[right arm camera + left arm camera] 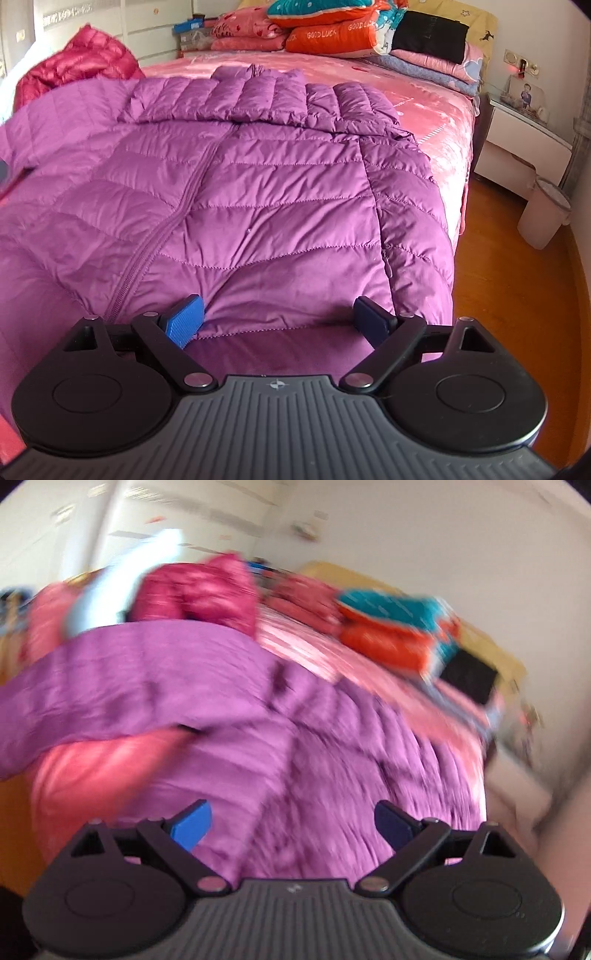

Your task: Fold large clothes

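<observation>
Now both pairs of fingers stand wide and hold nothing: the right gripper sits at the hem of the purple down jacket, the left gripper above it. Spread on the pink bed, its slippery, puffy shell may slide from a shallow pinch.

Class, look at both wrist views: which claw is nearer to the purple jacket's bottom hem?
Right, though only just. The right claw sits open right at the hem of the purple jacket. The left claw, also open, hovers over the jacket; its view is too blurred to locate the hem.
</observation>
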